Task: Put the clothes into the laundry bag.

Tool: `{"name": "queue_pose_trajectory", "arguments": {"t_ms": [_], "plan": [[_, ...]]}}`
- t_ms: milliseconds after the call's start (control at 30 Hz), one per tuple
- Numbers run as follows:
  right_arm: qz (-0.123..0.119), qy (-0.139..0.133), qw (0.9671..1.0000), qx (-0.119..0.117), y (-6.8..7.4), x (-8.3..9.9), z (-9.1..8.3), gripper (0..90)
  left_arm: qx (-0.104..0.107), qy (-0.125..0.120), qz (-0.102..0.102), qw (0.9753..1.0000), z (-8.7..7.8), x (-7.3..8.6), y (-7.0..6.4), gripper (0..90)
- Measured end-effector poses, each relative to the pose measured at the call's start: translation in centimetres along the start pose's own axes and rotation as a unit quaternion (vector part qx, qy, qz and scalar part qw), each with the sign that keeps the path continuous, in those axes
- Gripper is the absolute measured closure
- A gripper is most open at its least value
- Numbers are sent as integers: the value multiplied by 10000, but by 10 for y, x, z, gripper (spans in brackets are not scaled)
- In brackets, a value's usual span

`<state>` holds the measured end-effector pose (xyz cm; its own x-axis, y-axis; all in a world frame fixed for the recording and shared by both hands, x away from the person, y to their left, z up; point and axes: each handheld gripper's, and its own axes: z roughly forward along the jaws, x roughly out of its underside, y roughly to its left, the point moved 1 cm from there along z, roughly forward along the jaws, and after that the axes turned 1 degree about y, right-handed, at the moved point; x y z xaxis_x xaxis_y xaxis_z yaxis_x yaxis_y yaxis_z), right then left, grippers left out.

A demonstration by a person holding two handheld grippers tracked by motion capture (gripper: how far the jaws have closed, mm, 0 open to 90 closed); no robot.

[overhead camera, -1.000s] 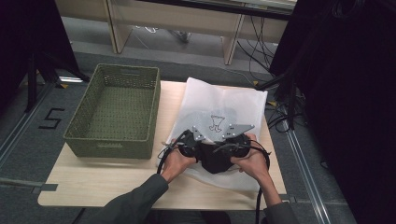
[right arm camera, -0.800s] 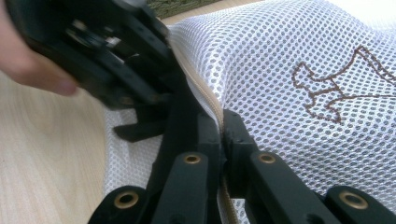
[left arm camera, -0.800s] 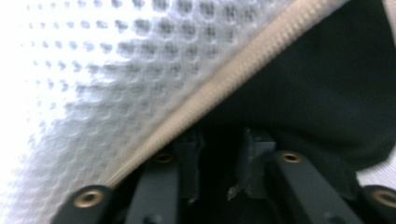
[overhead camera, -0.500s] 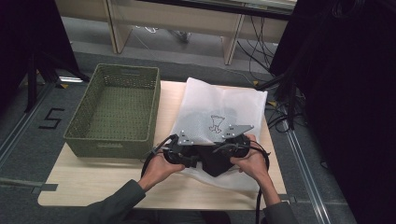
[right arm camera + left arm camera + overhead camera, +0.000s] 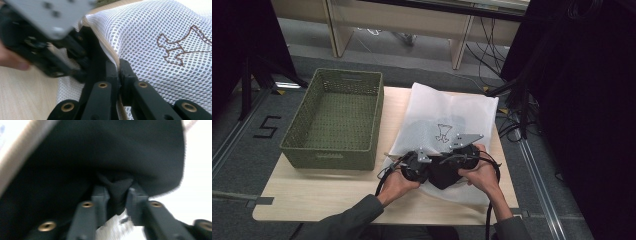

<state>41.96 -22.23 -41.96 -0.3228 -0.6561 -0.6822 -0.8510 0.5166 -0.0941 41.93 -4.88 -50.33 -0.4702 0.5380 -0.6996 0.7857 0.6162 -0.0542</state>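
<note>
Black cloth (image 5: 117,192) pinched in left tool (image 5: 116,195), jaws nearly closed.

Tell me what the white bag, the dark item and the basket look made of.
White bag: matte mesh fabric, fine holes, a stitched brown outline. Dark item: soft black cloth, probably; it bunches between the left hand-held gripper's jaws. Basket: olive, perforated or woven, likely plastic.

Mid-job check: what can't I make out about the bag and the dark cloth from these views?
- Dark cloth: blurred in the left gripper view; its kind is unclear.
- Mesh laundry bag opening: in the high view, both hands and tongs cover it.
- Bag's near edge: the right tongs hide it where they pinch.
- Basket floor: too dim to judge.
</note>
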Motion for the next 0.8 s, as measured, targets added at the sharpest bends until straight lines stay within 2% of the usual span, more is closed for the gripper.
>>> {"name": "queue_pose_trajectory", "arguments": {"t_ms": [67, 167, 200, 300, 500, 633, 733, 800], "plan": [[67, -9, 10000, -13, 0, 1, -1, 883, -84, -154, -163, 9997, 5, -6, 3, 825], [70, -34, 10000, -22, 0, 2, -1, 883, -185, -214, -141, 9995, 7, -12, 8, 843], [79, -40, 10000, -23, -1, 2, -2, 883, -290, -294, -181, 9990, 7, -15, 11, 845], [87, -59, 9999, -48, 0, 3, -3, 883, -357, -469, -400, 9975, 6, -22, 16, 852], [95, -63, 9999, -82, 1, 2, -3, 884, -446, -598, -508, 9959, 9, -28, 18, 851], [112, 5, 9999, -111, 2, 5, 0, 884, -518, -469, -349, 9969, 17, -24, 18, 840], [123, -9, 9999, -101, 1, 6, 0, 884, -390, -401, -300, 9980, 13, -23, 16, 800], [107, -31, 9999, -98, 0, 6, -1, 884, -320, -308, -147, 9989, 6, -22, 13, 738]]}}
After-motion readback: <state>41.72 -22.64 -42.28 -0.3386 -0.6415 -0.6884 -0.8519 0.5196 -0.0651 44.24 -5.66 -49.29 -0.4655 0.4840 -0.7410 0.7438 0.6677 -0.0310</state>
